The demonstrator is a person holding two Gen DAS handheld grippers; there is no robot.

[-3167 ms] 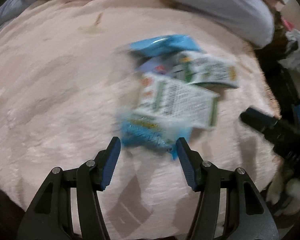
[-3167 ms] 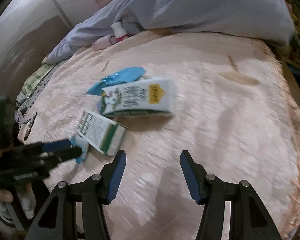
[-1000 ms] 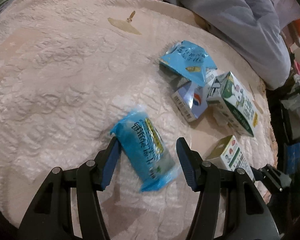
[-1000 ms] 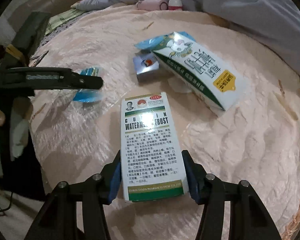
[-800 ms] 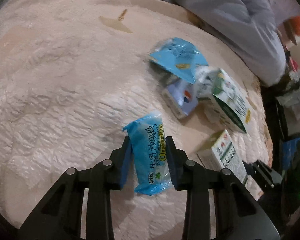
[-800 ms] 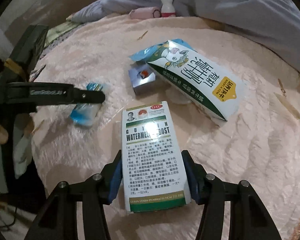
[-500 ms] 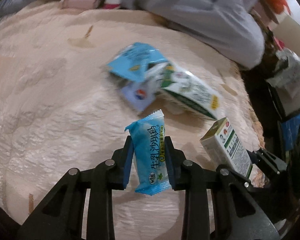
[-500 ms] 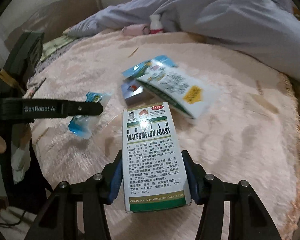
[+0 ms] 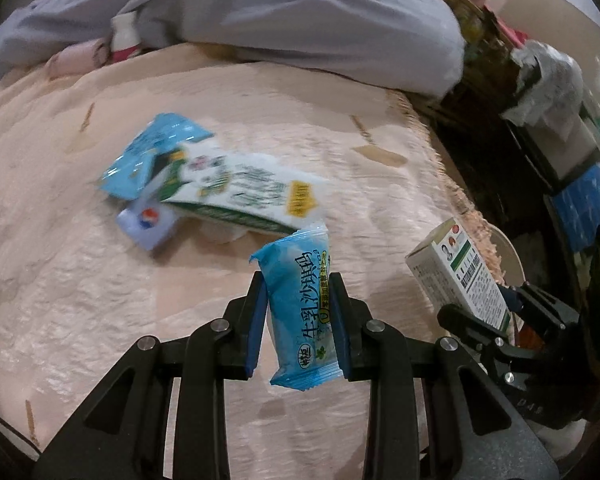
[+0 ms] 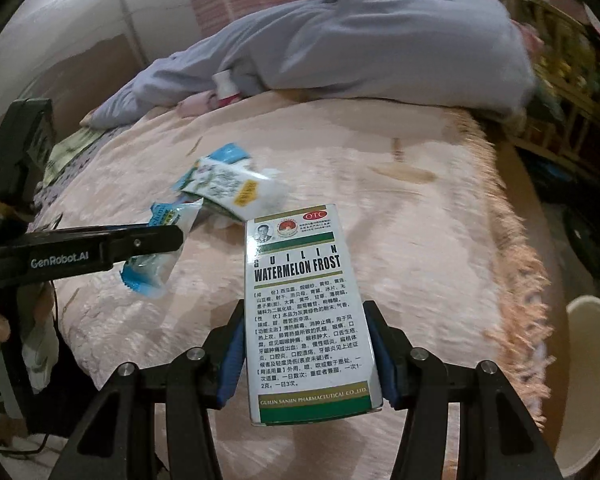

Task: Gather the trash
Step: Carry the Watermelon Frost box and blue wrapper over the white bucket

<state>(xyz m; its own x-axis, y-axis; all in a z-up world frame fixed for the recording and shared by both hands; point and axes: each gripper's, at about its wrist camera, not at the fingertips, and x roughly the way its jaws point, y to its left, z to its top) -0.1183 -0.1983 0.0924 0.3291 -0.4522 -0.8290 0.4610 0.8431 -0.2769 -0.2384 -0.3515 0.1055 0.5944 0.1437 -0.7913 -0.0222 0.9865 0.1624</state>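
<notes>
My left gripper point(image 9: 298, 312) is shut on a blue snack wrapper point(image 9: 302, 312) and holds it above the pink bedspread point(image 9: 100, 300). My right gripper point(image 10: 306, 344) is shut on a white and green medicine box point(image 10: 300, 300), also lifted; the box also shows at the right of the left wrist view point(image 9: 460, 276). The wrapper and left gripper also show in the right wrist view point(image 10: 152, 268). On the bed lie a white and green milk carton point(image 9: 244, 192), a blue packet point(image 9: 156, 152) partly under it, and a small pale blue box point(image 9: 148, 220).
A grey quilt point(image 9: 300, 20) is heaped at the far side with a small bottle point(image 9: 124, 40) beside it. A white bin point(image 10: 588, 380) stands on the floor off the bed's fringed right edge. Dark clutter point(image 9: 540, 120) fills the right side.
Both grippers closed on their items about a second ago. They have since lifted them off the bed and swung toward the right side of the bed.
</notes>
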